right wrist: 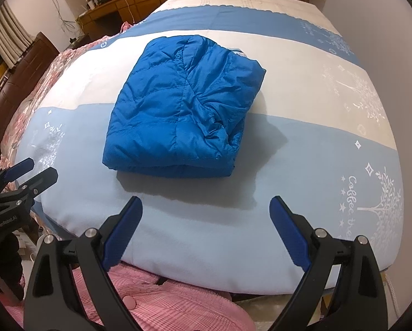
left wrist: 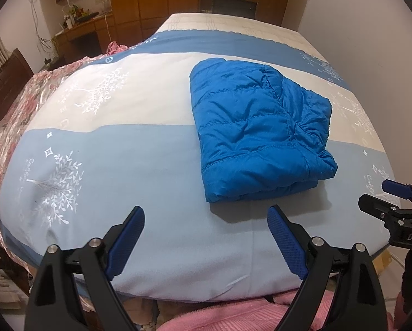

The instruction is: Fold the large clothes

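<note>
Blue quilted down jacket (left wrist: 258, 129) is folded into a thick rectangular bundle, lying on the bed's duvet cover (left wrist: 139, 165), straddling the seam between the cream band and the light-blue band, nearer the bed's near edge than its far edge. Left gripper (left wrist: 206, 220): fingers spread wide, nothing between them, hovering over the near edge of the bed; the jacket sits ahead and off to the right of its fingertips, not touching, with the right finger (left wrist: 286, 244) just short of the bundle's near-left corner. Right gripper (right wrist: 206, 212): also spread wide, empty, over the near edge; the jacket (right wrist: 183, 104) lies ahead and slightly left, clear gap of light-blue cover between its near folded edge and the fingertips. Each gripper shows at the side of the other's view, apart from the jacket. Pink garment (right wrist: 161, 298) of the person at bottom of frame, below the bed edge. Pink floral blanket (left wrist: 10, 127) along the bed's left edge.
</note>
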Demonstrator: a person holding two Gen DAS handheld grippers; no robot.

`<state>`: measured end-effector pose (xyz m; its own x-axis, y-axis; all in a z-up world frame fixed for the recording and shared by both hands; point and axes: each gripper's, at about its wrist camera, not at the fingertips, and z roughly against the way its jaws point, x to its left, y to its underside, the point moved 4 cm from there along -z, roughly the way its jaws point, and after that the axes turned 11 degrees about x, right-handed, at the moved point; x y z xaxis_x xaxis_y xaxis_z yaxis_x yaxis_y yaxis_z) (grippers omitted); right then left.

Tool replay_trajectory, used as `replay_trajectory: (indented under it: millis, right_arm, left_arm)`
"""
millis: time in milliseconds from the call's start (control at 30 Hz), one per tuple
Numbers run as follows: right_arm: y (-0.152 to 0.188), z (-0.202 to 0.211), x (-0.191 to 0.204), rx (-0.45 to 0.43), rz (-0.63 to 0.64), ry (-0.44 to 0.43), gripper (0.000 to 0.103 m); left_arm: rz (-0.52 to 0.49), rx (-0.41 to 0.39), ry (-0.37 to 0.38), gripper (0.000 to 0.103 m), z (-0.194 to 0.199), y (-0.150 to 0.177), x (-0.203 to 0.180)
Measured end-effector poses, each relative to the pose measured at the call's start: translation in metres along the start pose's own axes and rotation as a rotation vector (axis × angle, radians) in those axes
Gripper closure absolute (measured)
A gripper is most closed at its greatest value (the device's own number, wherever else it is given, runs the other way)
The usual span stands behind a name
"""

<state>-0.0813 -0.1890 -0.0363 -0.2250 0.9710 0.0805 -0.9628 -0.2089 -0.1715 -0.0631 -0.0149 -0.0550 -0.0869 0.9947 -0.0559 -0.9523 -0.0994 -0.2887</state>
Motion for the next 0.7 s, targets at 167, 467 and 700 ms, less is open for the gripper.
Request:
replay_trajectory:
  millis: [167,467,700]
  right_arm:
    - [0.0010,0.0006,0.0041,-0.001,0.011,-0.001,0.010]
    - [0.0019,0.0007,0.0067,-0.002,0.014,-0.004,0.010]
    - [0.0018,-0.0005,0.0072,0.000,0.016,-0.001,0.010]
  left_arm:
    - [0.001,0.000,0.001,0.012,0.0001,0.0012,-0.0003]
    - [0.005,0.002,0.004,0.012,0.0021,0.0044,0.0005]
    - [0.004,0.003,0.006,0.012,0.0025,0.0057,0.0000]
